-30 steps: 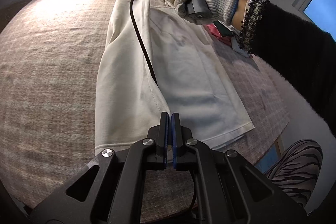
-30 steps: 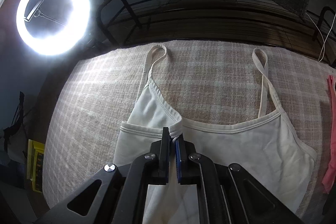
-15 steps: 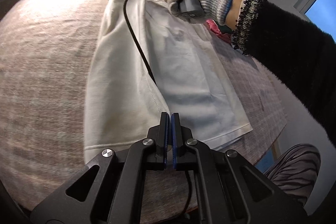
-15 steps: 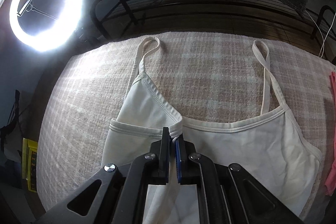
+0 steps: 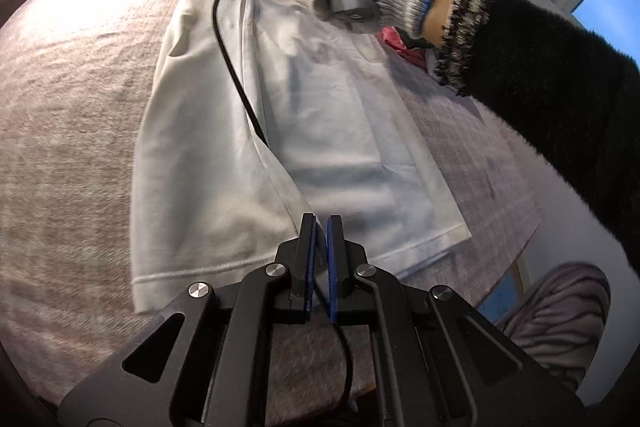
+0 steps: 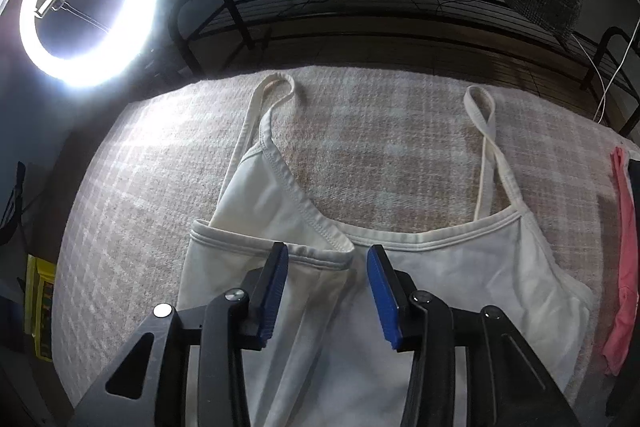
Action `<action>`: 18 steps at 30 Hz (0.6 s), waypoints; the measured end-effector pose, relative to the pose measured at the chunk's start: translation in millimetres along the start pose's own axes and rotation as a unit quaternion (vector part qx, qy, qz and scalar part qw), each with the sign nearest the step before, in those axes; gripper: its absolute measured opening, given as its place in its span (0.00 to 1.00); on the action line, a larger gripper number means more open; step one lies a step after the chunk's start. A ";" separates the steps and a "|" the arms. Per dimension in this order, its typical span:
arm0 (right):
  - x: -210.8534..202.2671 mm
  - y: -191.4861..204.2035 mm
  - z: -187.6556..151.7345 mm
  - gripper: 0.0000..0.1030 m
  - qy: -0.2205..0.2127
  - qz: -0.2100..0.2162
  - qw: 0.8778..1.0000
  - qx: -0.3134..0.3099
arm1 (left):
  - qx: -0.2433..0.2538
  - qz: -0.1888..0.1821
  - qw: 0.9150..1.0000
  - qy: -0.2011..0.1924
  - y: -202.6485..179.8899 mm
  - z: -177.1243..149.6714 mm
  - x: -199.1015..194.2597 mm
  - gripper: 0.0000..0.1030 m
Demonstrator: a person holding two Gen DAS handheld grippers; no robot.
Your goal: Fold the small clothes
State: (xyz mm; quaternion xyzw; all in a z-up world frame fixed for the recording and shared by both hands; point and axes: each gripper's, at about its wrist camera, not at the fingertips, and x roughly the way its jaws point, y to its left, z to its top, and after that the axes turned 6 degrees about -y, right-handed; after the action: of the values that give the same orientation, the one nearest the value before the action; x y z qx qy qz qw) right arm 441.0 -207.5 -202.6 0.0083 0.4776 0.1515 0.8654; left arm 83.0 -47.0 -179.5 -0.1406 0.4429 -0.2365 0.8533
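While the left gripper (image 5: 319, 247) pinches the hem of the white strappy camisole (image 6: 460, 267) spread flat on the checked worktop (image 6: 380, 131), the right gripper's (image 6: 328, 291) jaws have just opened, straddling its folded neckline untouched.

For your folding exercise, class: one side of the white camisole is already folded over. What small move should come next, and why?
Probably lift the right gripper clear. Its jaws have just been opening, and the folded edge of the white camisole lies flat on the plaid cloth, between the pads but not pinched. The left gripper is shut at the hem, so it should likely release next.
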 end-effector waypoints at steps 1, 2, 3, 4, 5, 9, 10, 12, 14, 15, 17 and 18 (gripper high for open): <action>-8.8 -2.7 0.2 0.42 -0.004 0.003 1.000 0.005 | 0.003 -0.004 1.000 -0.001 1.0 -1.3 -6.5 0.01; -19.6 -5.8 0.1 0.42 -0.010 0.009 1.000 0.012 | 0.006 -0.005 1.000 -0.002 2.1 -2.7 -11.5 0.01; -32.5 -8.7 -0.6 0.42 -0.016 0.017 1.000 0.020 | 0.011 -0.007 1.000 -0.004 2.7 -4.5 -18.8 0.01; -43.7 -10.4 -1.5 0.42 -0.021 0.023 0.999 0.027 | 0.015 -0.008 1.000 -0.008 3.3 -6.7 -26.2 0.01; -61.4 -12.0 -5.9 0.42 -0.027 0.034 0.998 0.036 | 0.017 -0.005 1.000 -0.015 5.1 -8.9 -35.2 0.01; -114.2 -7.7 -36.8 0.42 -0.032 0.068 0.996 0.040 | 0.019 0.011 0.999 -0.038 17.5 -19.8 -74.6 0.01; -126.5 -5.6 -48.9 0.42 -0.032 0.077 0.996 0.037 | 0.015 0.014 0.999 -0.042 19.6 -21.2 -79.1 0.01; -147.8 0.4 -76.0 0.42 -0.042 0.097 0.994 0.038 | 0.009 0.016 0.999 -0.050 27.8 -24.7 -92.9 0.01; -162.8 7.9 -104.0 0.42 -0.034 0.112 0.993 0.030 | 0.013 0.043 0.997 -0.055 35.1 -27.5 -101.2 0.01; -167.9 13.5 -120.6 0.42 -0.025 0.117 0.993 0.024 | 0.012 0.057 0.997 -0.055 40.9 -28.4 -102.2 0.01; -174.7 27.1 -156.2 0.42 -0.008 0.123 0.992 0.010 | -0.009 0.070 0.996 -0.048 55.0 -26.8 -98.2 0.01; -175.8 32.5 -170.3 0.42 -0.002 0.125 0.992 0.006 | -0.021 0.072 0.996 -0.046 62.0 -25.5 -95.5 0.01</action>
State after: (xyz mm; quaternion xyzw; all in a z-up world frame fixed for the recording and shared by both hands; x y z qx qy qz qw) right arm 204.0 -246.2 -145.1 0.0734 0.4717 0.2561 0.8405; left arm 31.9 55.3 -156.0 -0.1365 0.4172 -0.1587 0.8844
